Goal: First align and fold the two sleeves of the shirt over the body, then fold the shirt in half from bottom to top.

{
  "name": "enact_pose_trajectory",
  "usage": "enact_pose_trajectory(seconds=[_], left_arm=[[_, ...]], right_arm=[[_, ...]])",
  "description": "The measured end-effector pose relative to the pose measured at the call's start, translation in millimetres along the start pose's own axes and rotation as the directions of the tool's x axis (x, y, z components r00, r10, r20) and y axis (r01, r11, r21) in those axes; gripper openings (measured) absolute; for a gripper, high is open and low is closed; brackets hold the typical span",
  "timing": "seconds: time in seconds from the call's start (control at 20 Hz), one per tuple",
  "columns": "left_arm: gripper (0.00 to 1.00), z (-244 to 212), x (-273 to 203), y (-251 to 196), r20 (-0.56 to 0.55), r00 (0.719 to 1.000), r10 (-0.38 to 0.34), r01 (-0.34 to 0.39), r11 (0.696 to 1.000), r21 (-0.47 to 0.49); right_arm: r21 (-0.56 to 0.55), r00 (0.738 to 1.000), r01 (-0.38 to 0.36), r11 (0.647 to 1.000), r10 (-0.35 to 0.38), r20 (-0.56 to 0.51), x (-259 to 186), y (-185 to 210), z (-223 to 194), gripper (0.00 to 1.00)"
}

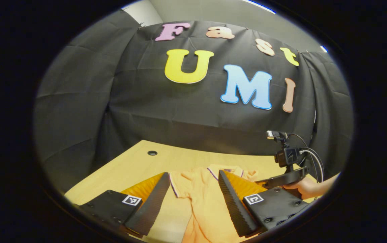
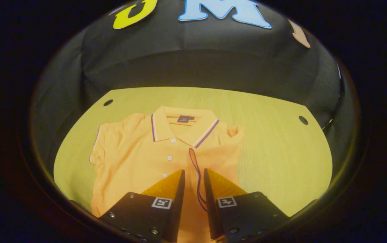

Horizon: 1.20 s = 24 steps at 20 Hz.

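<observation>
Shirt on the wooden table: soft, light knit lying face up, collar toward the booth wall.

Going left to right in the right gripper view: the left sleeve lies spread flat with its trimmed cuff outermost, so pinch it there, right at the hem. The buttoned placket and the stiffer collar run down the middle; judge the fabric limp, so it will drape and crease, not slide. The right sleeve looks already turned over the body, its purple edge between the fingers of your right gripper, which stands narrow; whether it is pinching the cloth you cannot tell. Your left gripper hangs wide open above the left half, holding nothing.
</observation>
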<state>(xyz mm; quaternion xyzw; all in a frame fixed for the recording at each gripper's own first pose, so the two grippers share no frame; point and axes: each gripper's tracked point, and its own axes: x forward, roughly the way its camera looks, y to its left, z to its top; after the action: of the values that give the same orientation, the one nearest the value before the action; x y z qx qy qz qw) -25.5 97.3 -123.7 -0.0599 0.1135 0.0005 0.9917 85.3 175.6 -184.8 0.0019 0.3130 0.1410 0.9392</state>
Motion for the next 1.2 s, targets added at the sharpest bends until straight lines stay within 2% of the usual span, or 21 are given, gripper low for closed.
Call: enact_pose_trajectory(seconds=[0.1,0.15,0.2,0.25,0.4,0.45,0.5,0.8,1.0,1.2], left_arm=[[0.95,-1.9,4.3,-6.9,-0.006,1.0,-0.008,0.008,1.0,0.003],[0.95,-2.9,6.8,-10.0,-0.007,1.0,-0.012,0.012,1.0,0.004],[0.95,-4.8,9.1,-12.1,-0.009,1.0,-0.013,0.013,1.0,0.005],[0.95,-6.5,13.0,-12.6,-0.013,1.0,-0.013,0.013,1.0,0.005],[0.95,-17.0,24.2,-12.4,-0.029,1.0,0.001,-0.001,1.0,0.006],[0.95,-21.4,27.2,-10.2,-0.037,0.999,0.009,-0.009,1.0,0.008],[0.95,-25.1,30.5,-8.6,-0.045,0.999,0.017,-0.017,1.0,0.006],[0.95,-50.3,59.9,15.0,-0.105,0.991,0.079,-0.083,0.996,-0.034],[0.95,-56.9,86.4,29.6,-0.112,0.988,0.104,-0.109,0.994,-0.033],[0.95,-68.9,120.4,46.0,-0.156,0.979,0.134,-0.148,0.986,-0.083]], right_arm=[[0.002,1.0,-0.009,1.0,0.009,0.014,-3.5,-0.6,3.3,0.37],[0.007,1.0,-0.027,1.0,0.027,0.016,-5.4,3.4,2.8,0.43],[0.008,0.999,-0.032,0.999,0.032,0.018,-10.5,2.7,3.2,0.74],[0.007,0.999,-0.028,1.0,0.028,0.029,-14.2,0.3,6.3,0.85],[-0.003,0.998,-0.02,1.0,0.02,0.064,-29.5,-4.2,10.1,0.93],[-0.015,0.997,-0.01,1.0,0.011,0.075,-36.4,-5.8,12.8,0.92],[-0.025,0.995,-0.003,1.0,0.005,0.098,-45.9,-7.4,15.3,0.98],[-0.097,0.973,0.029,0.995,-0.006,0.232,-112.5,-11.1,21.2,0.97],[-0.109,0.963,0.032,0.994,-0.002,0.268,-148.5,-8.5,12.6,0.97],[-0.093,0.959,0.03,0.995,-0.002,0.284,-174.1,-8.8,2.9,0.97]])
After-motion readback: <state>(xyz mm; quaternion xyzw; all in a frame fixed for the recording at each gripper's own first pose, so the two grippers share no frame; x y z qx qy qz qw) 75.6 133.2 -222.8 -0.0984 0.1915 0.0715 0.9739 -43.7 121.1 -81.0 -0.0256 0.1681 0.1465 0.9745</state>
